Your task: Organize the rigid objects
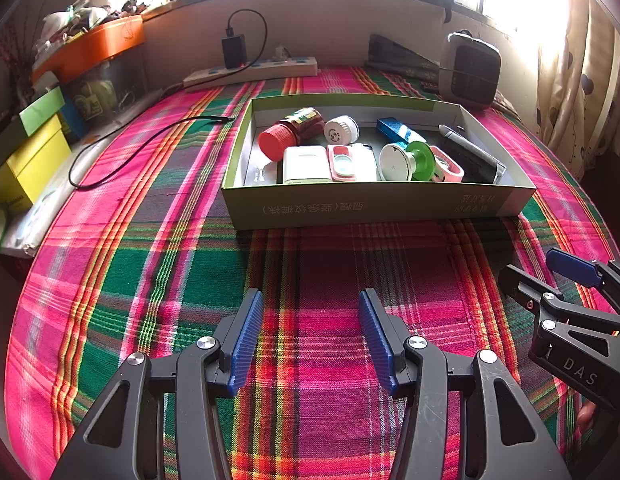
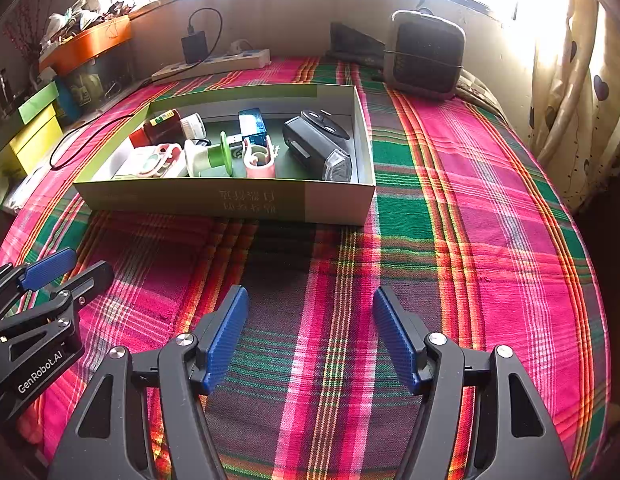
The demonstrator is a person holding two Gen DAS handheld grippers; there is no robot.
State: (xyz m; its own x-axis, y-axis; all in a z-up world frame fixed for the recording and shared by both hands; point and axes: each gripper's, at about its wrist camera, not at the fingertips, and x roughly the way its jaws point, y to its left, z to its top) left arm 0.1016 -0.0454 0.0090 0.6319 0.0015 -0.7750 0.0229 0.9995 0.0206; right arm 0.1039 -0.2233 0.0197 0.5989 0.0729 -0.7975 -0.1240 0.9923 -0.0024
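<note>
Left gripper (image 1: 308, 336) at the bottom centre of its view: fingers spread apart, nothing between them, above the plaid cloth (image 1: 150, 272). Right gripper (image 2: 310, 338) likewise released and empty.

Green cardboard box (image 1: 374, 204) sits on the cloth, centre-right in the left view. Inside lie a red-capped jar (image 1: 290, 132), white round cap (image 1: 342, 130), blue box (image 1: 398, 130), green-and-white spool (image 1: 410, 160), pink case (image 1: 342, 162) and black device (image 2: 318, 144).

Power strip (image 1: 254, 70) lies at the upper centre, beyond the box.
</note>
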